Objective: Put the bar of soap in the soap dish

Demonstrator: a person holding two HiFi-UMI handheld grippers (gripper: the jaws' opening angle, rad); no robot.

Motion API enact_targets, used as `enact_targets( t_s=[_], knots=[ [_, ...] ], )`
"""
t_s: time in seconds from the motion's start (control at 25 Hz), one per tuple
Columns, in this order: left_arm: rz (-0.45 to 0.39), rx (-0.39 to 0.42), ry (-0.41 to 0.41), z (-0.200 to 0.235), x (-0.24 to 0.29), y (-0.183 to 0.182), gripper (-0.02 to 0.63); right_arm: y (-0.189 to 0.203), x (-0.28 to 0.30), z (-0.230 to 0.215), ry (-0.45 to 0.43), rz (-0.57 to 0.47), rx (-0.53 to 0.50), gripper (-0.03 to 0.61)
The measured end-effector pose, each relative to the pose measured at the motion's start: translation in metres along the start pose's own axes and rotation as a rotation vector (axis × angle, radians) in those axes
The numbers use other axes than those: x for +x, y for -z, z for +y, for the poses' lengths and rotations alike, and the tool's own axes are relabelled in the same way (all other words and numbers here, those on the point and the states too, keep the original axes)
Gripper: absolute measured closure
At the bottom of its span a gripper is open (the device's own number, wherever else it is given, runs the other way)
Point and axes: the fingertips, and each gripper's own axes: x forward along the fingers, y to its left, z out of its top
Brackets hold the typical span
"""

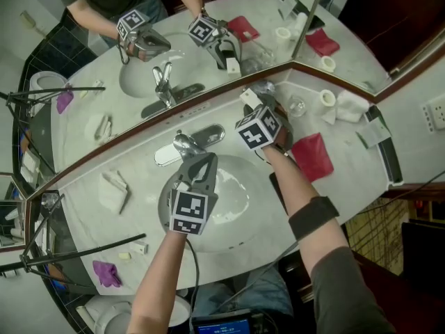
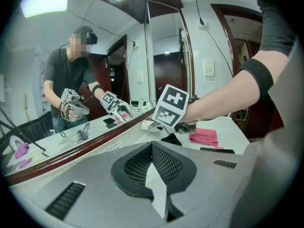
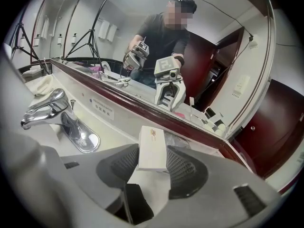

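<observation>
The bar of soap point(image 3: 152, 148) is a flat white boxed bar with a small printed mark. My right gripper point(image 3: 152, 164) is shut on it, a mesh pad pressed to each long side. In the head view the soap point(image 1: 249, 97) sits at the tips of my right gripper point(image 1: 254, 105), close to the mirror's edge. A clear glassy thing point(image 1: 265, 88), perhaps the dish, lies just beyond the soap; I cannot make out its shape. My left gripper point(image 1: 202, 161) hangs over the sink, pointing at the tap. Its jaws point(image 2: 153, 148) are shut with nothing between them.
A chrome tap point(image 1: 185, 145) stands behind the white basin point(image 1: 240, 211). A red cloth point(image 1: 311, 156) lies right of my right arm, with a small glass point(image 1: 297, 106), a white cup point(image 1: 327, 98) and a white towel point(image 1: 352, 106) beyond. A folded white cloth point(image 1: 112, 188) lies at the left.
</observation>
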Motion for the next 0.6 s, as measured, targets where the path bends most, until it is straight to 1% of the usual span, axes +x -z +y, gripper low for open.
enact_targets(
  t_s=[0.28,0.6],
  knots=[
    [-0.005,0.002,-0.007,-0.002,-0.015,-0.001,0.614,-0.009,-0.029,0.006,-0.005,-0.040,0.043,0.379],
    [-0.019,-0.011,-0.011,-0.015,-0.042,-0.013,0.614,-0.018,-0.099,0.011,-0.026,-0.094,0.114,0.379]
  ],
)
